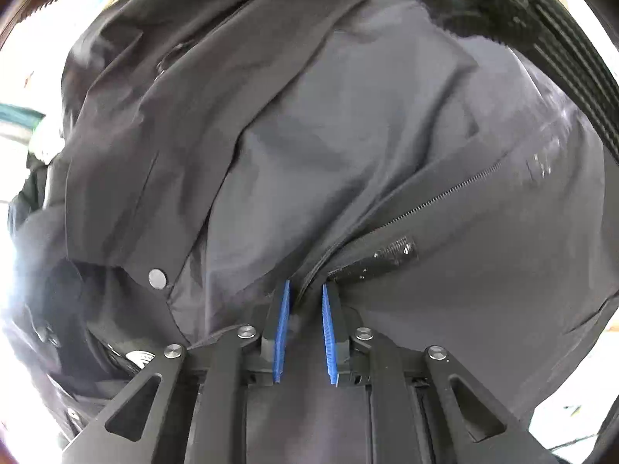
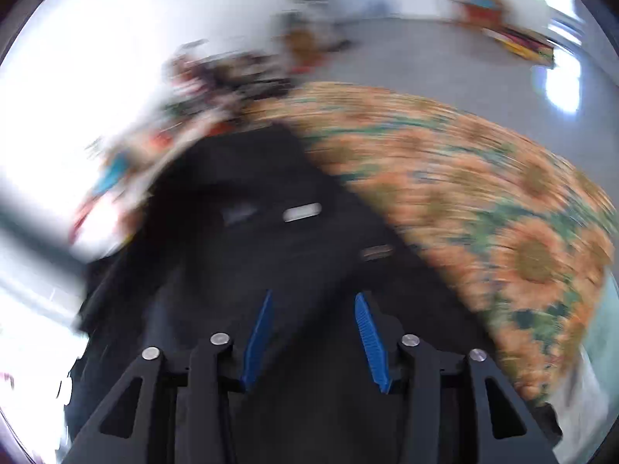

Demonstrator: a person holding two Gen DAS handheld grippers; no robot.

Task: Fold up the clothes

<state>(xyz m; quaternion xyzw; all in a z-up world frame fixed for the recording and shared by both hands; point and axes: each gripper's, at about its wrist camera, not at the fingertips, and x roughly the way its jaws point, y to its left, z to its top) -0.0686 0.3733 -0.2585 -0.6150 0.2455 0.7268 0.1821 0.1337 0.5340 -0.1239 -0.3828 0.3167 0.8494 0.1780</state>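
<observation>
left wrist: dark jacket fills frame; left gripper low centre, jaws near together, pinching a fabric ridge by the zipper | right wrist: blurred; right gripper jaws apart, empty, over jacket lower centre, floral cloth right | step: mid-fold, likely regrasp | next: right needs fresh edge hold

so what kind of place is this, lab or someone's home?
Probably a home room, likely a bedroom or living area. A dark jacket lies on a sunflower-print cover, maybe a bedspread, above grey floor with colourful clutter, too blurred to identify.
</observation>
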